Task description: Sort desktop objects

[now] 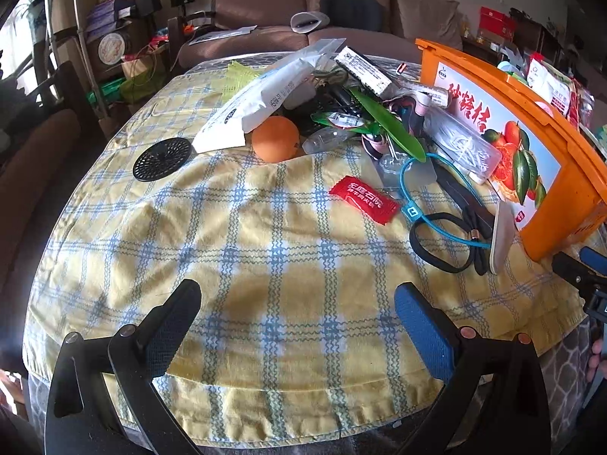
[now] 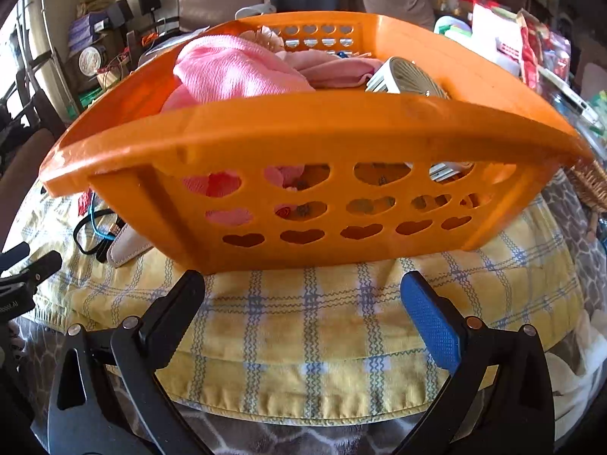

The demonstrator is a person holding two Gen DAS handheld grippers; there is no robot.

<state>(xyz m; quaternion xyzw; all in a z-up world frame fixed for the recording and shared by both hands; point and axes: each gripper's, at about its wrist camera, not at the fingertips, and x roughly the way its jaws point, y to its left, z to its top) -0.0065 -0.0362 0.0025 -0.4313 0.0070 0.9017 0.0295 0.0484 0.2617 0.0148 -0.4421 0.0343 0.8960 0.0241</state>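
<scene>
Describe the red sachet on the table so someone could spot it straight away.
Start at the orange basket on the checked tablecloth. Left of it, past the blue cable, the red sachet lies flat and alone on the cloth. It is the only red packet with white lettering.

- Basket [image 2: 315,132]: glossy orange plastic, smooth.
- Tablecloth [image 1: 265,265]: woven checked cloth, matt, slightly rough.
- Red sachet [image 1: 364,200]: shiny foil-like wrapper.
- Pink cloth [image 2: 231,72]: soft ribbed knit.
- Gripper fingers [image 2: 430,322]: blue textured pads.

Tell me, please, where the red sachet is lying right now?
In the left wrist view, the red sachet lies flat on the checked cloth, right of centre, beside the blue cable and below the orange.
</scene>
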